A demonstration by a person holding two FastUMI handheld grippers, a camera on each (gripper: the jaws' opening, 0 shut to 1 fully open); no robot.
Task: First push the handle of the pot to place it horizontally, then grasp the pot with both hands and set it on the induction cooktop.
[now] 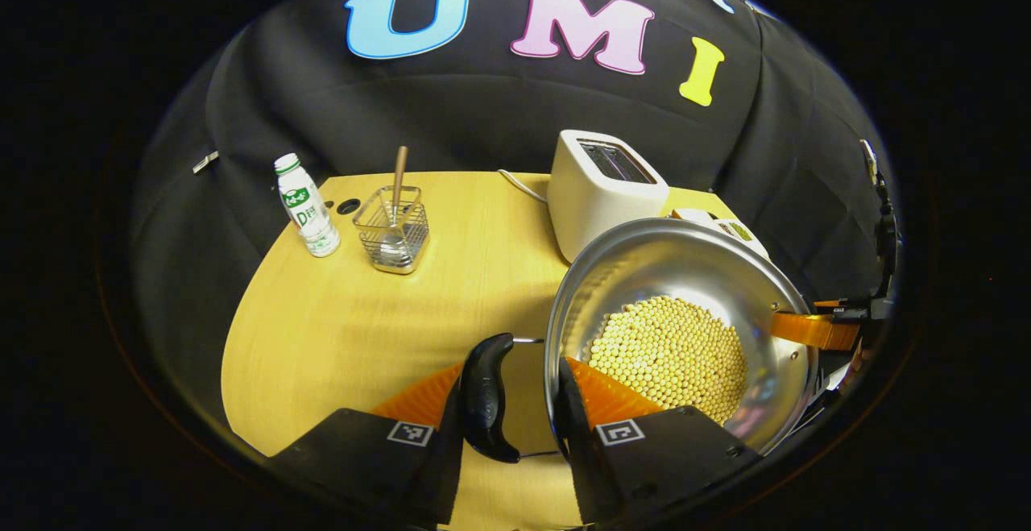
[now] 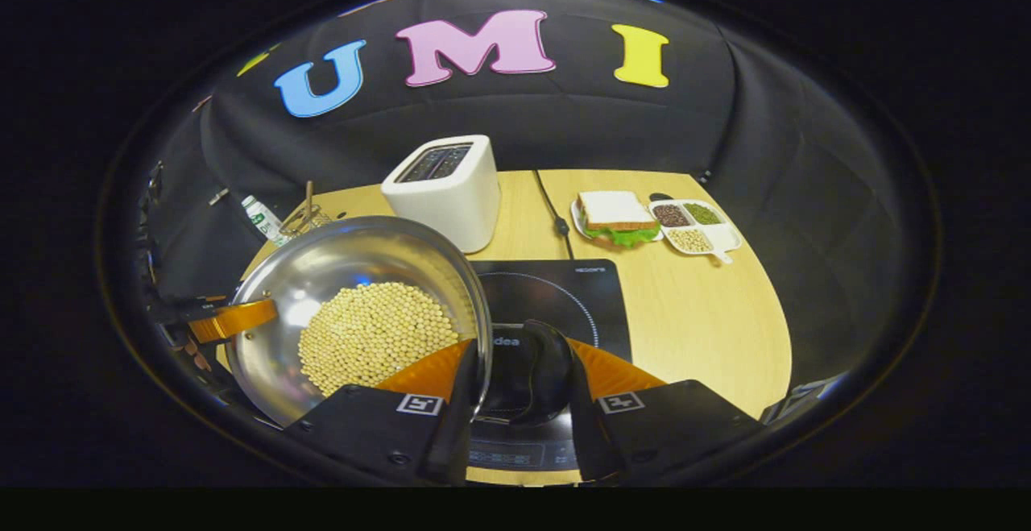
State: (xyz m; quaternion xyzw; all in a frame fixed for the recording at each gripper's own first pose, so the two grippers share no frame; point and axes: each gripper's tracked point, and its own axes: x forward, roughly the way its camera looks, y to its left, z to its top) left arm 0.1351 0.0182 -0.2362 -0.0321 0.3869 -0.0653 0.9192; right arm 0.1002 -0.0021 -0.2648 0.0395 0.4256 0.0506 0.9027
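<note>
Both grippers on the pot (image 1: 676, 329), one per handle. Left gripper (image 1: 515, 402) fingers clamped around the left black handle (image 1: 487, 398); right gripper (image 2: 522, 390) fingers clamped around the right handle (image 2: 536, 370). Pot holds beans (image 2: 370, 333), looks lifted and tilted, its right edge over the cooktop (image 2: 564, 297). Toaster (image 2: 445, 188) behind on the counter (image 2: 701, 313); sandwich plate (image 2: 616, 221) far right.

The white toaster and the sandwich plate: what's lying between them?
In the right gripper view, a black power cord runs across the wooden table between white toaster and sandwich plate.
</note>
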